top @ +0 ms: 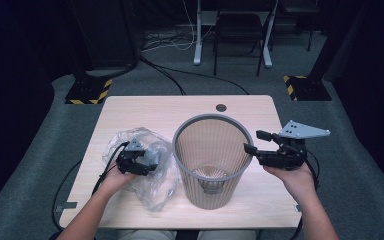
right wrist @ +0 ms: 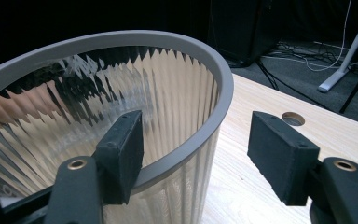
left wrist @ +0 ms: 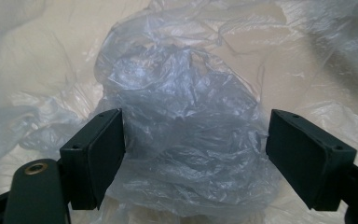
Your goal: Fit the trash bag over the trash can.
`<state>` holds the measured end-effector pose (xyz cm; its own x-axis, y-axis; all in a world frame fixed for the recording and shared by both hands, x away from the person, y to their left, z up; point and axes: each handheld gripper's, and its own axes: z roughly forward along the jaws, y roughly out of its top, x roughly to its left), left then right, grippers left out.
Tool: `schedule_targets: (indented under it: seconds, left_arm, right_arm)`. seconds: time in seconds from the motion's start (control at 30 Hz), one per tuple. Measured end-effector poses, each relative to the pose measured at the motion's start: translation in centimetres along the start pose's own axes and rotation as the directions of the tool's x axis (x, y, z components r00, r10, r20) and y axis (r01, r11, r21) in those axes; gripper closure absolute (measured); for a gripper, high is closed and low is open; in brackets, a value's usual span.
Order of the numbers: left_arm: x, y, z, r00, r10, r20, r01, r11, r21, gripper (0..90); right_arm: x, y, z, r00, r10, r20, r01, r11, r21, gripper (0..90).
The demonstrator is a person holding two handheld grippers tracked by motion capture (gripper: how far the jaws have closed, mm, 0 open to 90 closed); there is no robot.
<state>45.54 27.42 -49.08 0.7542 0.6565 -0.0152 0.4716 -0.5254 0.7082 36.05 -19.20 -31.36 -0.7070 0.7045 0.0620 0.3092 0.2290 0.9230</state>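
My left gripper (left wrist: 193,154) agape around crumpled clear bag (left wrist: 186,130) | right gripper (right wrist: 196,154) agape astride ribbed bin (right wrist: 186,60) rim

Both forearms reach forward, left tongs (top: 147,161) angled down with jaws spread, right tongs (top: 254,141) level, jaws apart.

A light wooden desk (top: 145,107) with a cable hole (top: 221,107) near its far edge stands on grey carpet (top: 40,145). Behind: dark curtains (top: 10,60), a chair (top: 240,30), loose cables (top: 170,42), hazard-striped feet (top: 87,92).
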Motion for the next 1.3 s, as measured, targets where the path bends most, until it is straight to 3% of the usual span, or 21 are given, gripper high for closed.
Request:
schedule_targets:
  seconds: [0.27,0.47,0.6,0.7,0.77,1.0,1.3]
  left_arm:
    - [0.0,-0.5,1.1,1.0,0.002,0.004,-0.002,0.9999,0.014,20.1]
    - [-0.4,-0.6,1.9,0.999,0.043,-0.013,-0.042,0.9977,0.052,23.8]
    - [-0.8,-0.8,2.2,0.9952,0.091,-0.035,-0.088,0.9931,0.077,27.8]
    - [-0.9,-0.9,2.1,0.9952,0.092,-0.035,-0.089,0.9931,0.076,33.9]
    - [-0.9,-0.9,2.0,0.994,0.102,-0.04,-0.098,0.9925,0.072,42.9]
    - [-0.2,-0.9,0.3,0.9976,0.067,-0.016,-0.066,0.9965,0.052,60.1]
    - [0.5,-0.3,-3.7,0.9991,0.04,-0.012,-0.04,0.9988,-0.028,63.4]
  right_arm:
    - [0.0,-0.2,0.0,1.0,0.002,-0.004,-0.002,1.0,-0.011,34.6]
    - [0.0,-0.2,-0.1,1.0,0.001,-0.002,-0.001,1.0,-0.013,34.6]
    - [0.1,-0.2,-0.2,1.0,-0.006,0.0,0.006,1.0,-0.01,34.6]
    - [0.2,-0.1,-0.2,0.9999,-0.012,0.002,0.012,1.0,-0.008,34.7]
    - [0.2,-0.1,-0.3,0.9999,-0.012,0.001,0.012,1.0,-0.009,34.7]
    - [0.3,-0.2,-0.2,0.9999,-0.009,-0.007,0.009,1.0,-0.007,35.1]
    - [1.0,-0.2,0.4,0.9989,-0.033,-0.032,0.033,0.999,0.005,35.2]
